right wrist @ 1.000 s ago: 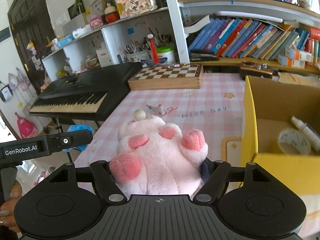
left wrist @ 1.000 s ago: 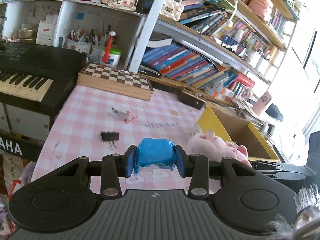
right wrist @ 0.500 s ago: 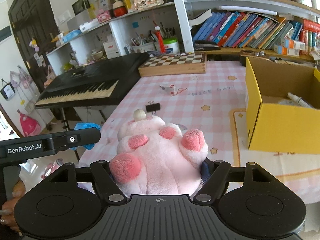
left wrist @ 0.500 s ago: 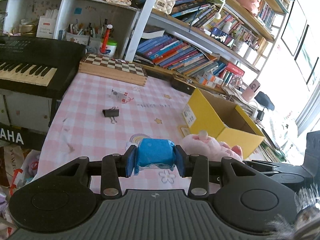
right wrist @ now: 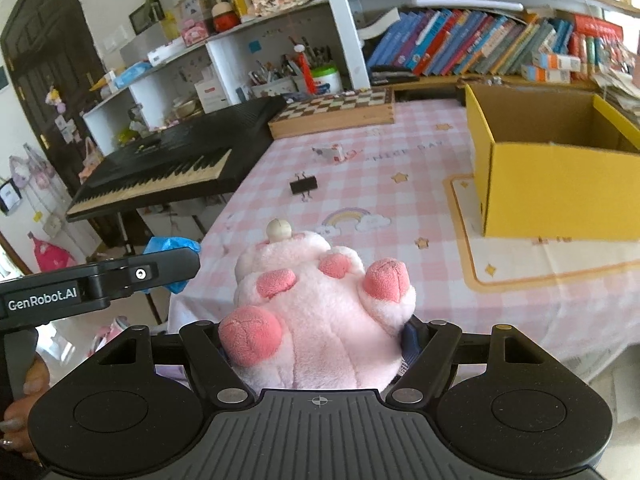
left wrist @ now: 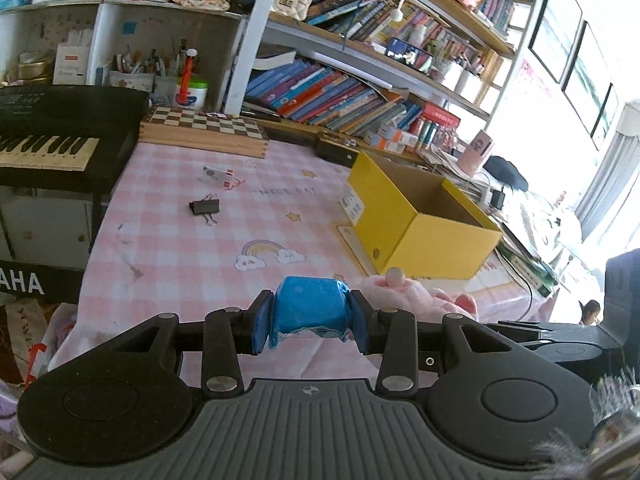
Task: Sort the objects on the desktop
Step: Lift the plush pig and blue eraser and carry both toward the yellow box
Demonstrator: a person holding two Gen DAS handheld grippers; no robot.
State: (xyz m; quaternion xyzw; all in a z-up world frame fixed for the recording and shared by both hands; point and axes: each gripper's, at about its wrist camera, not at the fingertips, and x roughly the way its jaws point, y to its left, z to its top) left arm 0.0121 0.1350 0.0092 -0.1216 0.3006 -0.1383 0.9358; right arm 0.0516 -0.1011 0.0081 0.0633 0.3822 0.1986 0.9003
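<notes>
Clearly we have both hands loaded, so we read the scene from the left. Our left tongs [left wrist: 311, 322] are clamped on a blue wrapped packet [left wrist: 310, 310], pads pressed on its two sides so the soft wrapper bulges between them; we hold it above the near edge of the tabletop [left wrist: 192, 248], clear of the pink checked cloth. Farther out on the cloth lie a black binder clip [left wrist: 205, 207] and a small white item [left wrist: 218, 174], both loose and well apart from us. Our right tongs [right wrist: 316, 344] grip a pink plush toy [right wrist: 320, 312] around its body, paws up, the wide spread fitting its bulk. To the right stands the open yellow box [right wrist: 560, 196], likely the bin for the sorting, so we judge both loads are headed there.
</notes>
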